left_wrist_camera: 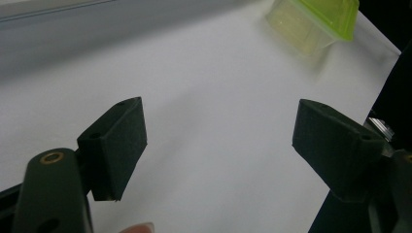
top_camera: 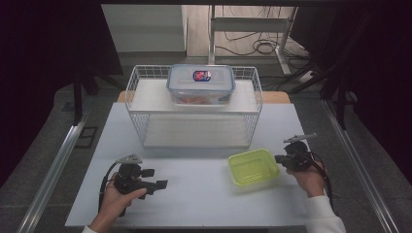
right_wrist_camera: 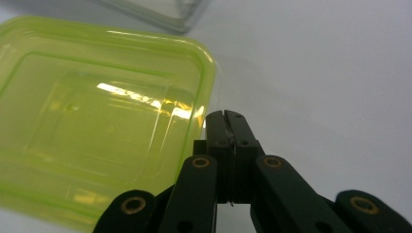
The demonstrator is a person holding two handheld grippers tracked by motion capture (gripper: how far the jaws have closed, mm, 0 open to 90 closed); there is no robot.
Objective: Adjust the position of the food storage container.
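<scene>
A lime-green plastic container [top_camera: 253, 166] lies on the white table [top_camera: 194, 199] at the front right; its ribbed, glossy surface faces up in the right gripper view [right_wrist_camera: 97, 126]. My right gripper [top_camera: 278, 158] is shut, its joined tips [right_wrist_camera: 224, 116] right at the container's right rim with nothing seen between them. At the front left my left gripper [top_camera: 156, 178] is open, its jaws wide apart [left_wrist_camera: 218, 145] above bare table. The green container [left_wrist_camera: 316, 19] lies far ahead of it, blurred.
A white wire rack [top_camera: 133, 92] with two shelves stands at the back centre. On its top shelf sits a clear lidded box [top_camera: 200, 85] with reddish contents. A metal rail [top_camera: 53, 165] runs along the table's left side.
</scene>
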